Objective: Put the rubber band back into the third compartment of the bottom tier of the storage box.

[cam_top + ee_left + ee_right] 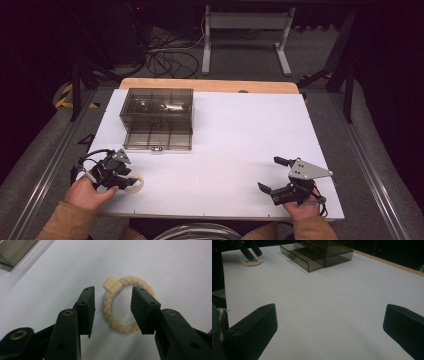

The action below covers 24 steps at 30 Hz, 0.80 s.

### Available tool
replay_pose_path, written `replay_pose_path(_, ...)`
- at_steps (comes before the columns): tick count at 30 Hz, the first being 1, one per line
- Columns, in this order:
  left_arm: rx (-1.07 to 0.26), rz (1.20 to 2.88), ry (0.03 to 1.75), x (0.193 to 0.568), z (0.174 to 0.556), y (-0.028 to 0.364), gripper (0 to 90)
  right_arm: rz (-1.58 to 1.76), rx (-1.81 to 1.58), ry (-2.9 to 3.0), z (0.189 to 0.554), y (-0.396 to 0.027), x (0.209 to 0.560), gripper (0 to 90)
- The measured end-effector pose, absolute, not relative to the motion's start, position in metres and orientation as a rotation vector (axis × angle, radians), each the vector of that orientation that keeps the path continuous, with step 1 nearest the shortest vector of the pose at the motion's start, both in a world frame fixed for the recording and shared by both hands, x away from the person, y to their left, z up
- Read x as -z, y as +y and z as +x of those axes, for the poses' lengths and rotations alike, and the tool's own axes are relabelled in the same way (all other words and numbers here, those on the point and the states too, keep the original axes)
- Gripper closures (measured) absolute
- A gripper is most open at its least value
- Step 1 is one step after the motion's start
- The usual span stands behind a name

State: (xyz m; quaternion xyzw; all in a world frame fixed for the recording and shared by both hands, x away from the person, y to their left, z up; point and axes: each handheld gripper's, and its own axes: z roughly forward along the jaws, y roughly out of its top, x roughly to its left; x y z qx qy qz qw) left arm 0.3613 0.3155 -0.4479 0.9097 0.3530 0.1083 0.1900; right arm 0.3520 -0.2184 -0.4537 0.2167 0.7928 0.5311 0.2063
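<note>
A cream braided rope ring (pixel 125 305) with a small square tag lies flat on the white table (pixel 240 140), near the front left corner of the smoked-plastic drawer box (pixel 157 119), whose bottom drawer stands pulled out. The left gripper (pixel 113 311) hangs over the ring with its jaws partway apart and not pressing it, one pad (pixel 86 307) outside the ring's rim and the other above its far side. Well to the right of the box, the right gripper (pixel 329 330) rests with its jaws wide apart over bare table.
</note>
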Motion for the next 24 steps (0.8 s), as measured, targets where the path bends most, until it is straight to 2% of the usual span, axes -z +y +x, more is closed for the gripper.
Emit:
replay_pose_path(2, -0.294, 2.560, 1.003, 0.4484, 0.3616, 0.3157, 58.0, 0.606, -1.479, 2.207, 0.3520, -0.2185, 0.4537, 0.0)
replay_pose_path(5, -0.290, 2.572, 1.005, 0.4488, 0.3627, 0.3160, 64.6, 0.604, -1.478, 2.204, 0.3520, -0.2187, 0.4537, 0.0)
replay_pose_path(24, -0.260, 2.591, 1.061, 0.4526, 0.3635, 0.3141, 82.0, 0.609, -1.478, 2.207, 0.3522, -0.2184, 0.4543, 0.0)
